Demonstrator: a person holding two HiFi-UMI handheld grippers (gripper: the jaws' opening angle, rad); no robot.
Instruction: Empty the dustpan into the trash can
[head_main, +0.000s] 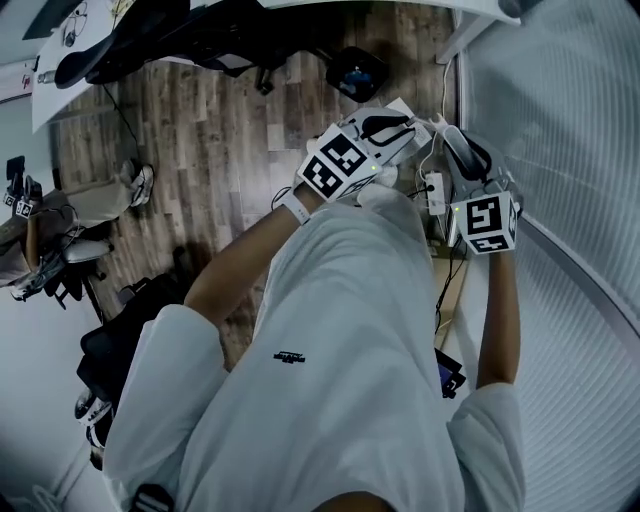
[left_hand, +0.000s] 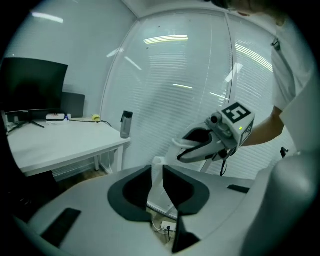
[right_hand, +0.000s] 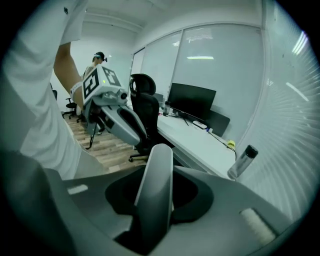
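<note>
My right gripper (right_hand: 160, 186) is shut on a pale grey rounded handle (right_hand: 156, 210) that stands up between its pads; what the handle belongs to is hidden. In the head view this gripper (head_main: 468, 160) hangs at the right, beside the frosted glass wall. My left gripper (left_hand: 158, 186) stands open with a narrow gap; a white upright piece (left_hand: 157, 167) shows through the gap, beyond the pads. From above, the left gripper (head_main: 393, 128) is close to the right one. No dustpan body shows. A dark round bin-like thing (head_main: 356, 72) sits on the floor ahead.
A white desk (left_hand: 65, 142) with a monitor (left_hand: 32, 87) and a bottle (left_hand: 126, 124) stands at the left. A power strip (head_main: 436, 192) with cables lies by the wall. Black office chairs (right_hand: 145, 107) stand on the wood floor (head_main: 200, 130). Another person sits at far left (head_main: 60, 225).
</note>
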